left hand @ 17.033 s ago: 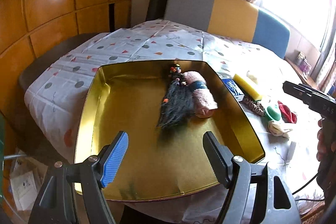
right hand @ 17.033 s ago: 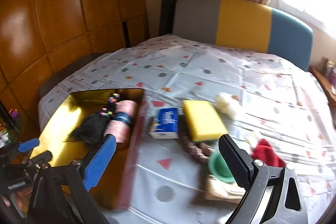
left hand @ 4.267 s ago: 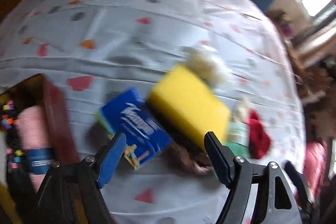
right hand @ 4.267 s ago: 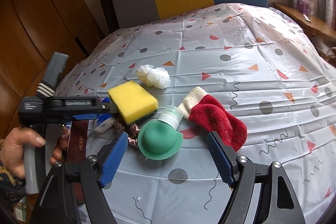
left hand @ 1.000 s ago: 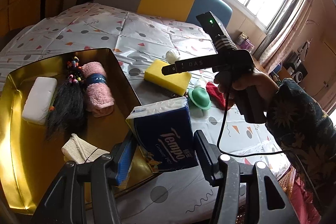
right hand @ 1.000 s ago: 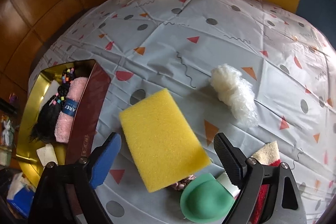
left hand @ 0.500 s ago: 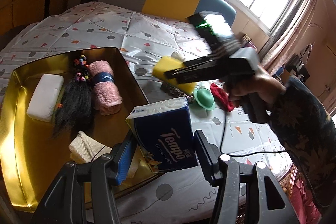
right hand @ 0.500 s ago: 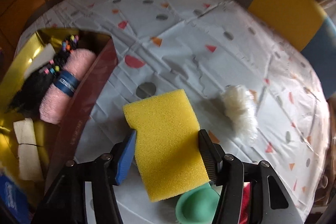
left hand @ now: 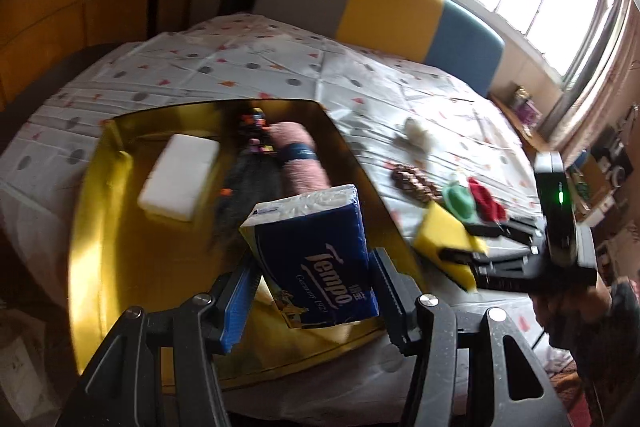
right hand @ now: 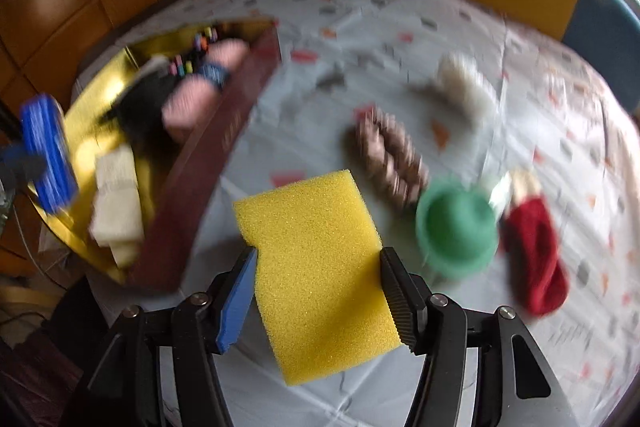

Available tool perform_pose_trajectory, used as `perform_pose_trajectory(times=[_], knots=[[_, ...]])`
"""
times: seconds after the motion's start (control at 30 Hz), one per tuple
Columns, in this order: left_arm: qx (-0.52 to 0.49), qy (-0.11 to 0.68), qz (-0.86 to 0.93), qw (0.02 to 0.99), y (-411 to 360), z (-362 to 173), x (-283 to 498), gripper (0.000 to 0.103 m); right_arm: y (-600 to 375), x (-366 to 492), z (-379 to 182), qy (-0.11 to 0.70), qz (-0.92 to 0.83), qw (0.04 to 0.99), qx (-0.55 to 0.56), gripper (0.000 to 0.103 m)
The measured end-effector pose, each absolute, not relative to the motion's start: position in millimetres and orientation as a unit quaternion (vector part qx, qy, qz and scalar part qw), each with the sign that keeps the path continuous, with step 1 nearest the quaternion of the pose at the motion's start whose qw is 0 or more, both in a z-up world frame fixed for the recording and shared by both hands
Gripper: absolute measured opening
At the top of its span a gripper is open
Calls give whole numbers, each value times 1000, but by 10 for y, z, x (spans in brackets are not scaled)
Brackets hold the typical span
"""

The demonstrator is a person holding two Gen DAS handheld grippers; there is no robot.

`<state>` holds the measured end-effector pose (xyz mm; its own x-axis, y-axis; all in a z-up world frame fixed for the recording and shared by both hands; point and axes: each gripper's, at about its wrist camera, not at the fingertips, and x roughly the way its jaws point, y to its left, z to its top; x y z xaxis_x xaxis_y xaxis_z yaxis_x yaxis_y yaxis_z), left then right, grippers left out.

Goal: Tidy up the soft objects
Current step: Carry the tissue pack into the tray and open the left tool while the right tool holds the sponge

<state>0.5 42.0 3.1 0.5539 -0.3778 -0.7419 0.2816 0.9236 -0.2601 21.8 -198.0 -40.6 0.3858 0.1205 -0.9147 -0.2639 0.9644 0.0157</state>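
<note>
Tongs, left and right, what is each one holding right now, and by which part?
Left tongs grip the tissue pack by its lower side faces; right tongs squeeze the yellow sponge by its long edges.

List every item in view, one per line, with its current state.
Left claw: shut on tissue pack, over the tin.
Right claw: shut on sponge, lifted.
Tin: open, partly filled.
Pink towel: rolled, banded, in tin.
White pad: flat in tin.
Green cap: on the tablecloth.
Red sock: lying on the tablecloth.
</note>
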Motion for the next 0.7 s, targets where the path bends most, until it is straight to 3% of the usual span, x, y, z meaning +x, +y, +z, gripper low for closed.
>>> perform_pose_trajectory(times=[0.7], knots=[[-43, 447, -108, 887, 840, -130, 9, 56, -2073, 40, -524, 506, 102, 854, -60, 60]])
